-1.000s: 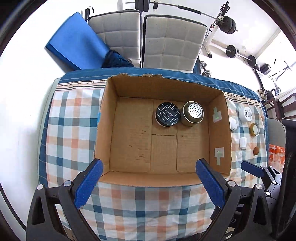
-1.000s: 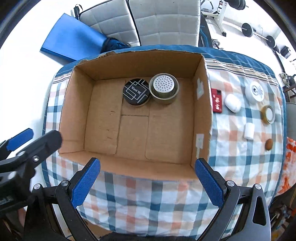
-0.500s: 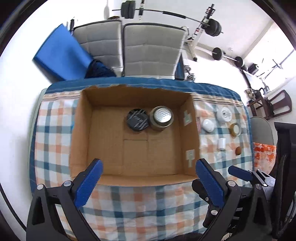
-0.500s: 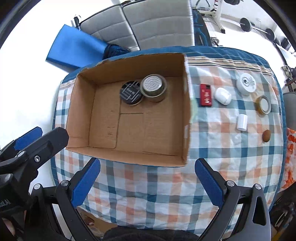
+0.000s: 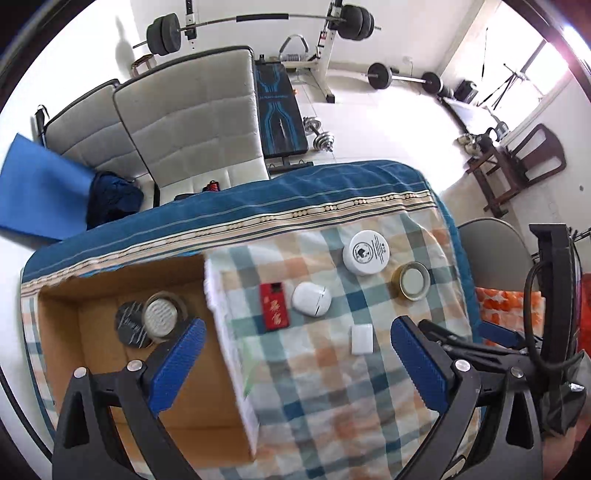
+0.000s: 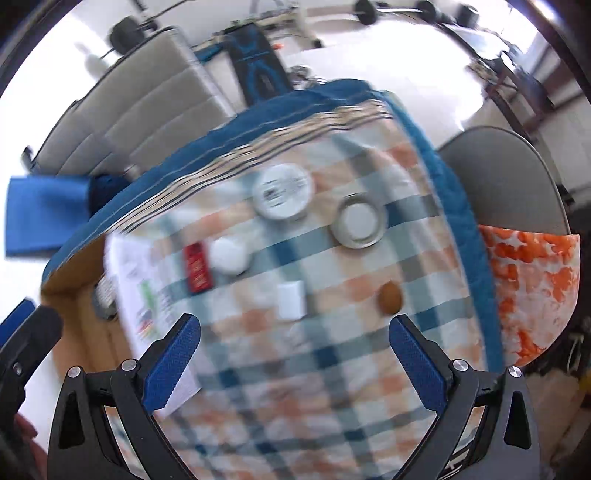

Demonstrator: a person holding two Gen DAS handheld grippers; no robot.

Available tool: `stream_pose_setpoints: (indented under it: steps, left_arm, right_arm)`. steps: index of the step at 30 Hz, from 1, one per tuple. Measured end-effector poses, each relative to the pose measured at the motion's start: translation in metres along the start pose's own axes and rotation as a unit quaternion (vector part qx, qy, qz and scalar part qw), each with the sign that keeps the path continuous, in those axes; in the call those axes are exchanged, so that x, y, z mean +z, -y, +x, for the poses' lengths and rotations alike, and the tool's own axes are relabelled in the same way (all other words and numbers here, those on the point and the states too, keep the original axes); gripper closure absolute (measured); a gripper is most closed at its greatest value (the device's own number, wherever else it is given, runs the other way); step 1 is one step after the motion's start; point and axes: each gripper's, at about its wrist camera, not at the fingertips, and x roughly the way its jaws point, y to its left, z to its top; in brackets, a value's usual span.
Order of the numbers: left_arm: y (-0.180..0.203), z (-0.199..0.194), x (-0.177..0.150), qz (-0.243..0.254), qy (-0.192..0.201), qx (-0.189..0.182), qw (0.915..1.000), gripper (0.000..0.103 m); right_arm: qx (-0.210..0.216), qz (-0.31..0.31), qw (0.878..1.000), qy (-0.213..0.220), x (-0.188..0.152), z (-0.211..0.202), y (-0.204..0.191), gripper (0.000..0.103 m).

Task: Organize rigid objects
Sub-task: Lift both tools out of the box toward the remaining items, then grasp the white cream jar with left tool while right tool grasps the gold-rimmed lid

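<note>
Covering the table [image 5: 332,387], a checked cloth in teal, orange and white, edged at the far side by a blue band with a beaded stripe. Beyond it, two grey padded chairs [image 5: 192,122], a blue mat [image 5: 40,199], a weight bench [image 5: 280,114] and a barbell on a rack [image 5: 258,22]. To the right, a grey chair back [image 6: 502,177] over an orange-and-white fabric [image 6: 532,277].

Sitting open-topped on the left of the table, a cardboard box [image 5: 221,369], holding a black round tin [image 5: 129,325] and a gold tin with a perforated lid [image 5: 162,314], touching each other at the far wall.

Lying flat on the cloth just right of the box, a red rectangular case [image 5: 274,306] with gold characters, long axis running from the near edge toward the far edge, tilted slightly. Just beside it, a white rounded case [image 5: 311,300]. Farther back, a white round jar with a printed lid [image 5: 365,253]; near it, a gold-rimmed lid [image 5: 410,281]. Nearer, a small white block [image 5: 362,339], upright in outline, long axis also near-to-far. Right of that, seen blurred from the right wrist, a small brown oval thing [image 6: 390,297].

Hovering above the cloth, left gripper [image 5: 295,365], spread wide, holding nothing. Likewise right gripper [image 6: 295,360], spread wide, holding nothing, with much motion blur in its view.
</note>
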Motion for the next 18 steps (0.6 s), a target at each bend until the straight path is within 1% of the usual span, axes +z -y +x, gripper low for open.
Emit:
stream_pose_setpoints:
  steps: [4, 7, 10, 12, 14, 15, 16, 18]
  left_arm:
    - [0.023, 0.061, 0.023, 0.01, -0.032, 0.033, 0.9989, 0.0]
    - [0.028, 0.101, 0.033, 0.011, -0.052, 0.058, 0.9969, 0.0]
    - [0.032, 0.13, 0.038, 0.018, -0.064, 0.08, 0.9946, 0.0]
    - [0.034, 0.144, 0.042, 0.016, -0.074, 0.083, 0.9937, 0.0]
    - [0.034, 0.156, 0.046, 0.008, -0.088, 0.072, 0.9935, 0.0]
    - [0.034, 0.161, 0.049, 0.002, -0.096, 0.063, 0.9934, 0.0]
    - [0.035, 0.163, 0.051, -0.003, -0.101, 0.054, 0.9935, 0.0]
    - [0.037, 0.17, 0.056, -0.013, -0.112, 0.032, 0.9931, 0.0]
  right_arm:
    - [-0.006, 0.03, 0.999, -0.029, 0.039, 0.05, 0.034, 0.0]
    - [-0.008, 0.035, 0.998, -0.052, 0.052, 0.086, 0.043, 0.0]
    - [-0.002, 0.042, 0.997, -0.071, 0.065, 0.117, 0.049, 0.0]
    - [0.001, 0.046, 0.996, -0.081, 0.071, 0.134, 0.051, 0.0]
    - [0.007, 0.047, 0.995, -0.092, 0.075, 0.149, 0.054, 0.007]
    - [-0.001, 0.043, 0.994, -0.097, 0.077, 0.156, 0.056, 0.024]
    - [-0.01, 0.04, 0.994, -0.098, 0.078, 0.159, 0.059, 0.036]
    - [0.009, 0.041, 0.995, -0.094, 0.081, 0.155, 0.069, 0.036]
